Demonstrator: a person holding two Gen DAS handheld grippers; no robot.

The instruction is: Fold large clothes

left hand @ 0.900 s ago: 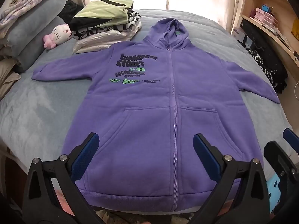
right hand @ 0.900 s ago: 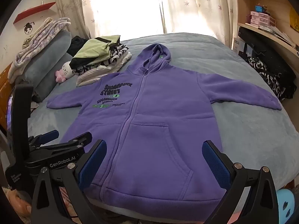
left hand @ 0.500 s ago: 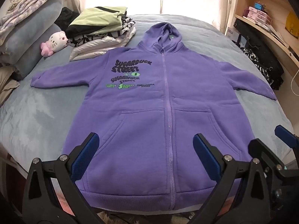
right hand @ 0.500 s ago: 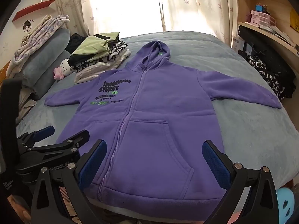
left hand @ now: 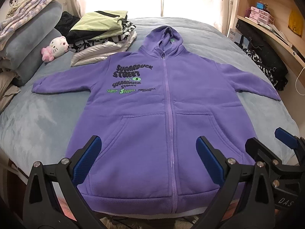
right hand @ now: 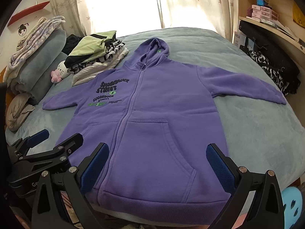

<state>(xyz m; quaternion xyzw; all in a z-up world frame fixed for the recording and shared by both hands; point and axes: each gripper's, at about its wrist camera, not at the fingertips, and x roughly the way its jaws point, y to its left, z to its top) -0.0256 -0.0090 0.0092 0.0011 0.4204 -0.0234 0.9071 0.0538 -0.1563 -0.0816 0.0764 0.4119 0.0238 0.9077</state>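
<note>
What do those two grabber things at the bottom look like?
Each tool is black with two angled, triangle-shaped arms. Silver bolts dot the arms, and each fingertip wears a bumpy blue pad. The left tool looks just like the right tool. In the right view, white letters show on the left tool's black body. No sleeves or cables show.

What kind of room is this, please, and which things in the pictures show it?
Most likely a bedroom in a home. A purple hoodie lies spread on a bed with a grey-blue cover, stacked pillows and a plush toy sit at one side, and wooden shelves stand beside a curtained window.
</note>
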